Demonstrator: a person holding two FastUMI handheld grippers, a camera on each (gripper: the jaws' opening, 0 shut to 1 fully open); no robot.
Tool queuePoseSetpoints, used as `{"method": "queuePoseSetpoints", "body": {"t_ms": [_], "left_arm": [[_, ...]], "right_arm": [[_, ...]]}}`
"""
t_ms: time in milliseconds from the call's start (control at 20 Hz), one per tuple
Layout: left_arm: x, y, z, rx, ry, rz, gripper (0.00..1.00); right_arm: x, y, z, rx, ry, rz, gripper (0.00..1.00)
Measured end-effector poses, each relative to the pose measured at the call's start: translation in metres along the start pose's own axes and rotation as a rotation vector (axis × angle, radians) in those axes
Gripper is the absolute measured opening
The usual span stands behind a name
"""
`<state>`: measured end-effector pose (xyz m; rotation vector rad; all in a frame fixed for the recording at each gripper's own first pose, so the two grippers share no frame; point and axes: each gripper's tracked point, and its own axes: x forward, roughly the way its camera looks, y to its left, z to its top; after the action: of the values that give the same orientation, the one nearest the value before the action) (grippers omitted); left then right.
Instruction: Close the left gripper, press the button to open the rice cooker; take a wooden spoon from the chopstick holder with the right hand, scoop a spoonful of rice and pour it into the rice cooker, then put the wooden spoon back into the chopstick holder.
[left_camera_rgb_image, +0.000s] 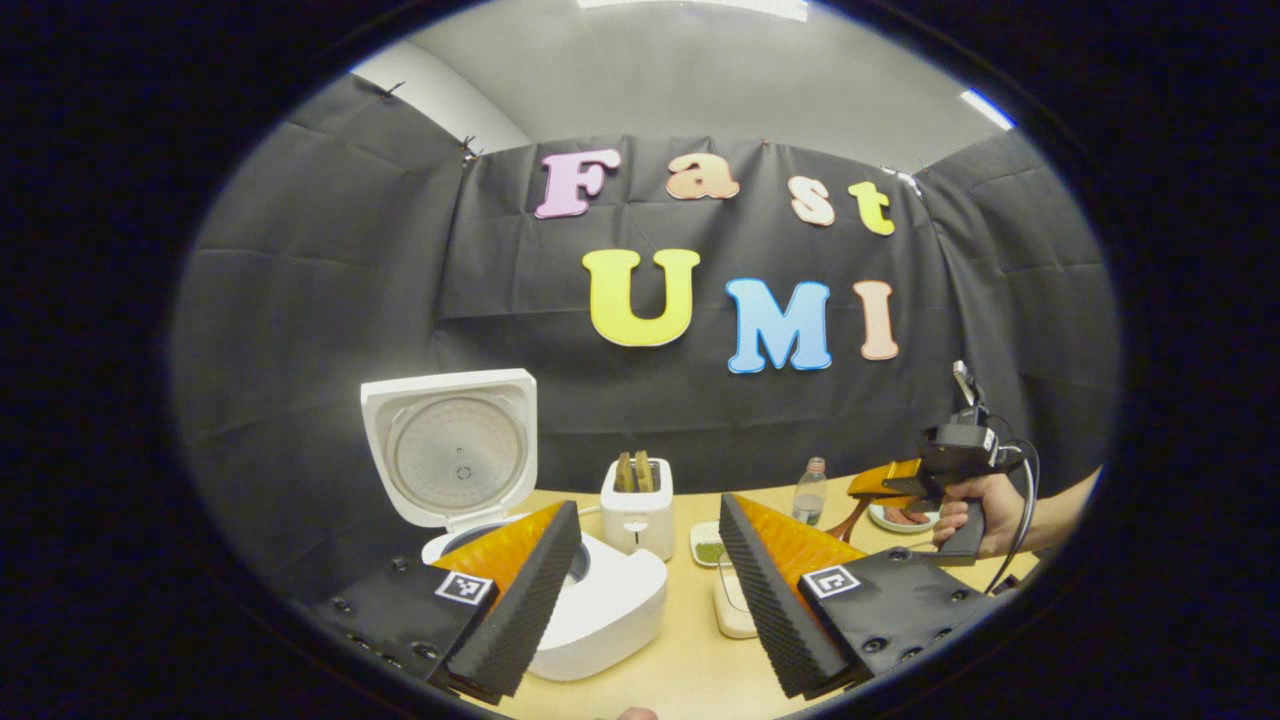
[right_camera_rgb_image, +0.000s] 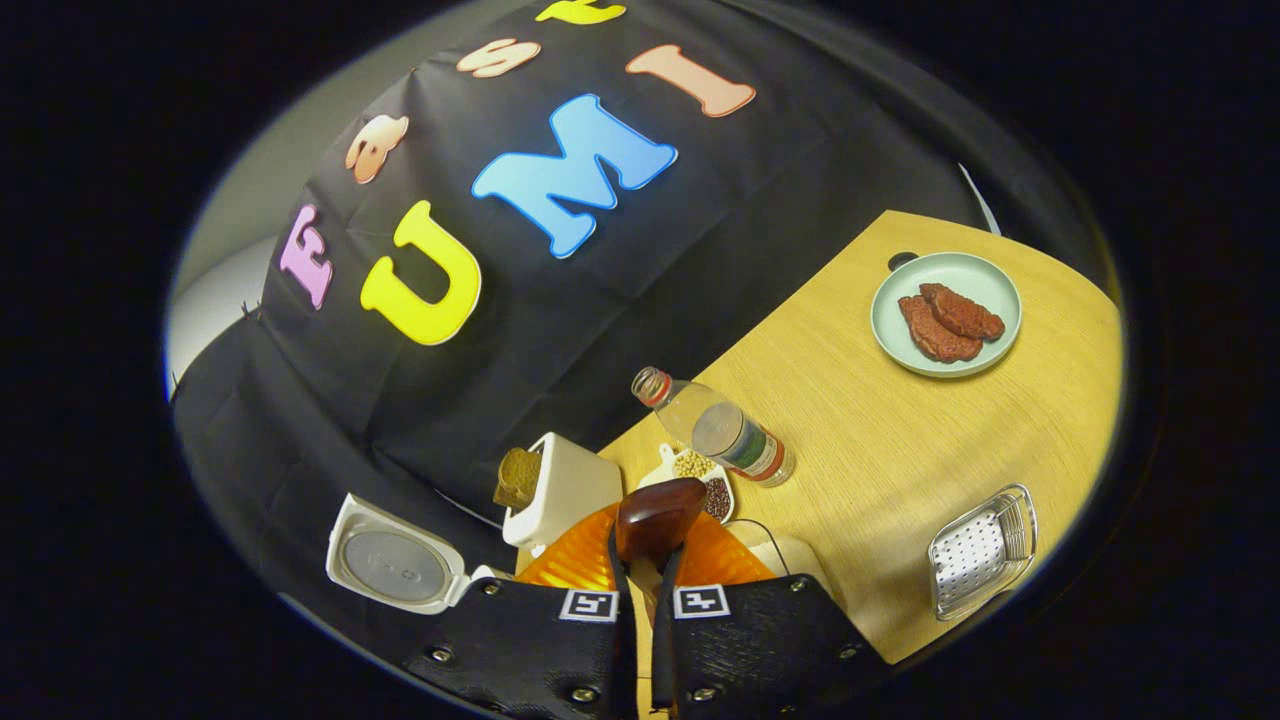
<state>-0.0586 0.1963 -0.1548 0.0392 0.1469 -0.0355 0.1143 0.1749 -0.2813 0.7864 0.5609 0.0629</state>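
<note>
In the left gripper view, one rice cooker (left_camera_rgb_image: 590, 600) stands at the left on the surface (left_camera_rgb_image: 690, 670), its lid (left_camera_rgb_image: 452, 448) swung up and the pot mouth open. The left gripper (left_camera_rgb_image: 650, 590) hangs just above and beside it, its jaws released and empty, spread well apart. Next to the right comes one toaster (left_camera_rgb_image: 637, 505) with two slices in it, then a small dish (left_camera_rgb_image: 708, 545) and one bottle (left_camera_rgb_image: 810, 492). Farthest right, a hand (left_camera_rgb_image: 985, 512) holds the right gripper (left_camera_rgb_image: 885, 480) above the surface.

In the right gripper view, the right gripper (right_camera_rgb_image: 640, 560) has its jaws clenched on the one wooden spoon (right_camera_rgb_image: 658, 518), whose bowl points forward out of them, the handle running back along the fingers. The cooker lies to the left of that spoon, so the right hand is the carrier; whether the spoon holds rice I cannot tell. To the right sit a plate (right_camera_rgb_image: 945, 275) with two pieces of meat and one metal basket (right_camera_rgb_image: 980, 550).
</note>
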Motion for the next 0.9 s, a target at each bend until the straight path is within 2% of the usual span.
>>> {"method": "queuePoseSetpoints", "body": {"t_ms": [50, 100, 150, 200, 250, 300, 400, 500, 550, 650, 700, 750, 900], "left_arm": [[0.0, -0.001, 0.002, -0.002, -0.006, -0.006, 0.97], [0.001, -0.002, 0.001, -0.002, -0.006, -0.009, 0.92], [0.001, -0.003, 0.001, -0.001, -0.006, -0.013, 0.97], [0.002, -0.003, 0.001, 0.001, -0.006, -0.015, 0.92], [0.001, -0.003, 0.002, 0.004, -0.006, -0.018, 0.92], [0.0, -0.005, 0.004, 0.009, -0.011, -0.02, 0.97], [-0.003, -0.005, 0.003, 0.014, -0.018, -0.027, 0.96], [-0.007, -0.008, 0.003, 0.003, -0.025, -0.055, 0.97], [-0.009, -0.007, 0.005, -0.001, -0.034, -0.062, 0.92], [-0.011, -0.001, 0.001, 0.012, -0.039, -0.061, 0.92], [-0.012, 0.003, -0.003, 0.022, -0.035, -0.057, 0.97], [-0.014, 0.005, -0.006, 0.023, -0.032, -0.062, 0.92], [-0.019, 0.015, -0.013, 0.03, -0.023, -0.062, 0.92]], "right_arm": [[-0.004, 0.002, 0.006, 0.036, -0.009, 0.014, 0.06], [-0.008, 0.004, 0.009, 0.078, -0.015, 0.029, 0.06], [-0.011, 0.006, 0.014, 0.117, -0.023, 0.048, 0.06], [-0.015, 0.008, 0.018, 0.152, -0.032, 0.058, 0.06], [-0.018, 0.009, 0.022, 0.186, -0.038, 0.066, 0.06], [-0.022, 0.01, 0.024, 0.214, -0.04, 0.068, 0.06], [-0.025, 0.016, 0.025, 0.249, -0.046, 0.071, 0.06], [-0.028, 0.027, 0.027, 0.242, -0.046, 0.092, 0.06], [-0.029, 0.034, 0.029, 0.239, -0.047, 0.104, 0.06], [-0.034, 0.057, 0.032, 0.231, -0.041, 0.142, 0.06], [-0.036, 0.068, 0.032, 0.225, -0.043, 0.156, 0.06], [-0.037, 0.078, 0.031, 0.208, -0.041, 0.166, 0.06], [-0.032, 0.12, 0.021, 0.17, -0.015, 0.23, 0.06]]}}
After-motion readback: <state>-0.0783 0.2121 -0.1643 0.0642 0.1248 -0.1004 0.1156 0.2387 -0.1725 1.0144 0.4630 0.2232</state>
